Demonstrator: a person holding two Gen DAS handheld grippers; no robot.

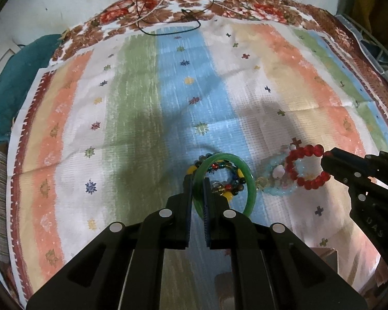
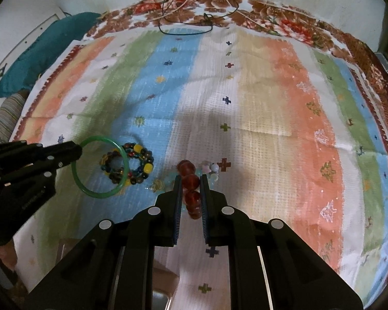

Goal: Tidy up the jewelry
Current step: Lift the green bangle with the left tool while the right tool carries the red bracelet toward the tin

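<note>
My left gripper (image 1: 198,180) is shut on a green bangle (image 1: 248,173), holding it tilted above a multicoloured bead bracelet (image 1: 229,188) on the striped cloth. My right gripper (image 2: 191,179) is shut on a red bead bracelet (image 2: 191,180), seen edge-on between its fingers. In the left wrist view the red bracelet (image 1: 295,175) hangs from the right gripper (image 1: 324,164) over a pale blue bead bracelet (image 1: 279,190). In the right wrist view the left gripper (image 2: 77,151) holds the bangle (image 2: 98,193) over the multicoloured bracelet (image 2: 142,166).
The striped cloth (image 1: 142,103) covers the table. Black and white cords (image 1: 168,23) lie at its far edge by the wall. A teal cloth (image 1: 10,90) lies off the left side. A small yellowish bead piece (image 1: 261,182) lies between the bracelets.
</note>
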